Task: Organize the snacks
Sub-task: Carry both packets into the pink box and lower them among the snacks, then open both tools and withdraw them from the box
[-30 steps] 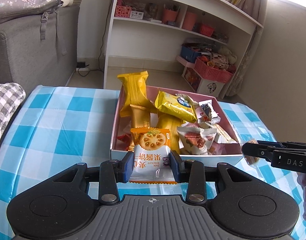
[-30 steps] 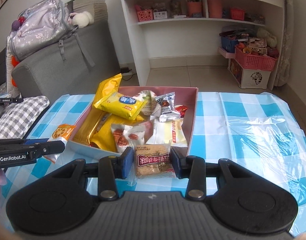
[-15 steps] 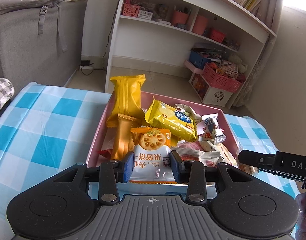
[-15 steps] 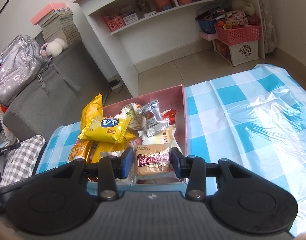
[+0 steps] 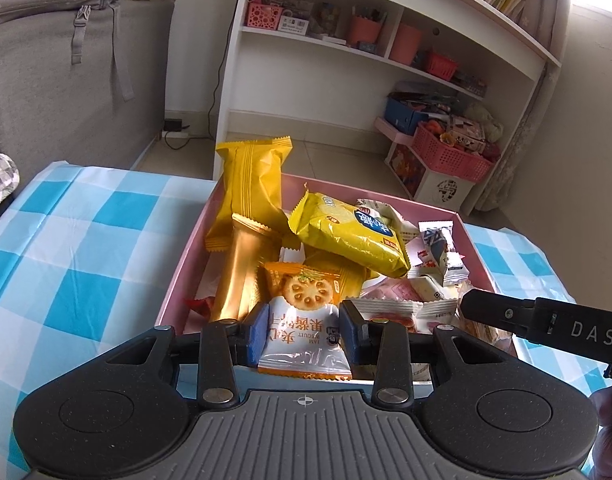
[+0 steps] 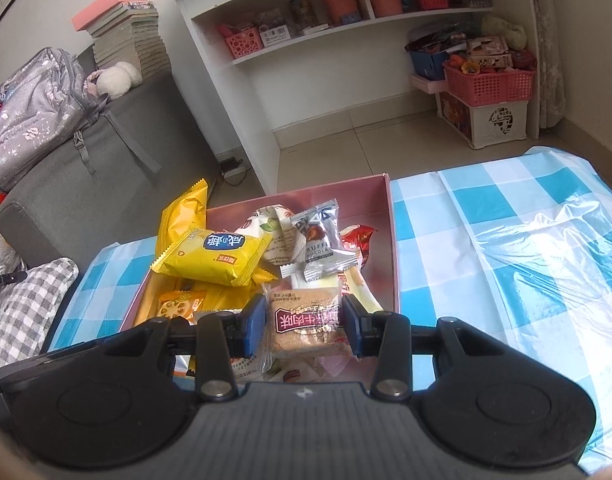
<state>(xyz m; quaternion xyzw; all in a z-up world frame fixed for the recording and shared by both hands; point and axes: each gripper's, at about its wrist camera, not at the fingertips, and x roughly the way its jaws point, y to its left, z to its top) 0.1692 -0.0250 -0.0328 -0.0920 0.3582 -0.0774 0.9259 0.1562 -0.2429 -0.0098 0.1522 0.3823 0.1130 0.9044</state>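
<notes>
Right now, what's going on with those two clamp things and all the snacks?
A person is sorting snacks with a hand-held gripper in each hand. The left gripper is shut on a jam biscuit packet; the right gripper is shut on a brown bar packet. Both hang over the near edge of a pink box already piled with snacks, on a blue checked tablecloth. Neither packet has been let go.
</notes>
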